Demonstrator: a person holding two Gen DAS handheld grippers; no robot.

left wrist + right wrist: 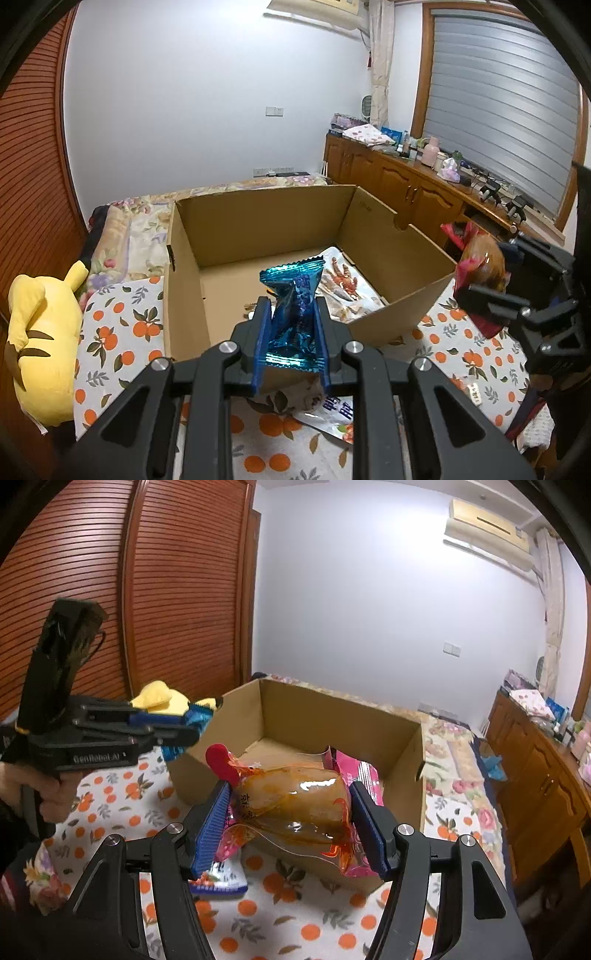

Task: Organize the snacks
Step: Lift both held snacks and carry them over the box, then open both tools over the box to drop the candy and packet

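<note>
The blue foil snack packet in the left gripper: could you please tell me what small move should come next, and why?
Probably carry it a little further forward over the cardboard box and then let go. The left gripper is shut on the blue foil snack packet, held just at the box's near wall, and a white snack bag already lies inside, so the box looks like the collecting place.

You have the open brown cardboard box (258, 221) on the orange-print blanket (118, 325), a flat white printed snack packet (343, 288) lying inside it, the yellow plush toy (40, 332) to its left, and the wooden cabinets (406, 184) beyond its right side.
</note>
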